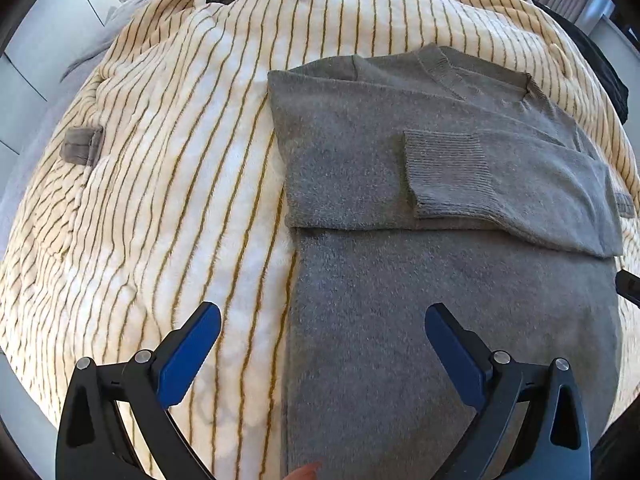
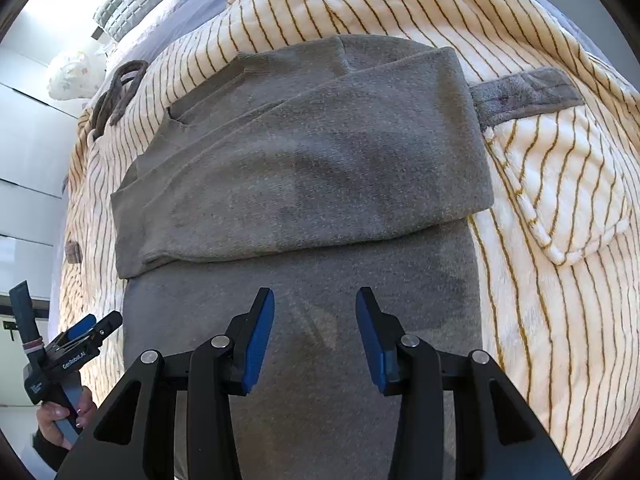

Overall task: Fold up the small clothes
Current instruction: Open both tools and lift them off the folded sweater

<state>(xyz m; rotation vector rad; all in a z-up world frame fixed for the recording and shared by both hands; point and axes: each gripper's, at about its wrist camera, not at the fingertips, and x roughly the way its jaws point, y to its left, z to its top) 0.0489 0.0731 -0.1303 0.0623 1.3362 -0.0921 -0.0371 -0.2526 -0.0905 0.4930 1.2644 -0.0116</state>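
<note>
Left gripper (image 1: 323, 318) with blue-padded fingers (image 1: 192, 354) spread wide, nothing between them, hovering above the near left edge of the grey sweater (image 1: 420, 280). Right gripper (image 2: 315, 302) with fingers (image 2: 258, 340) partly apart, likewise empty, poised over the sweater's lower body, pads clear of the knit.

Sweater lying flat on a cream blanket with mustard stripes (image 1: 180, 160), partly folded: both sleeves crossed over the chest, a ribbed cuff (image 1: 444, 172) resting on top near the sweater's middle, ribbed neckline (image 1: 440, 64) at the far end. Lower body stretched toward the grippers, not yet folded up over the sleeves.

Beside the sweater's right edge, in the right wrist view, a grey fabric tab (image 2: 524, 94) jutting out from under the folded sleeve, and a striped pocket (image 2: 560, 184) of the blanket just below that tab. Left of the sweater, in the left wrist view, another small grey tab (image 1: 82, 146) on the blanket, well apart. Beyond the sweater's neckline, a grey cord or belt (image 2: 120, 88) lying looped on the blanket. At the sweater's near left corner, in the right wrist view, a person's hand (image 2: 60, 416) gripping the left gripper's handle.
</note>
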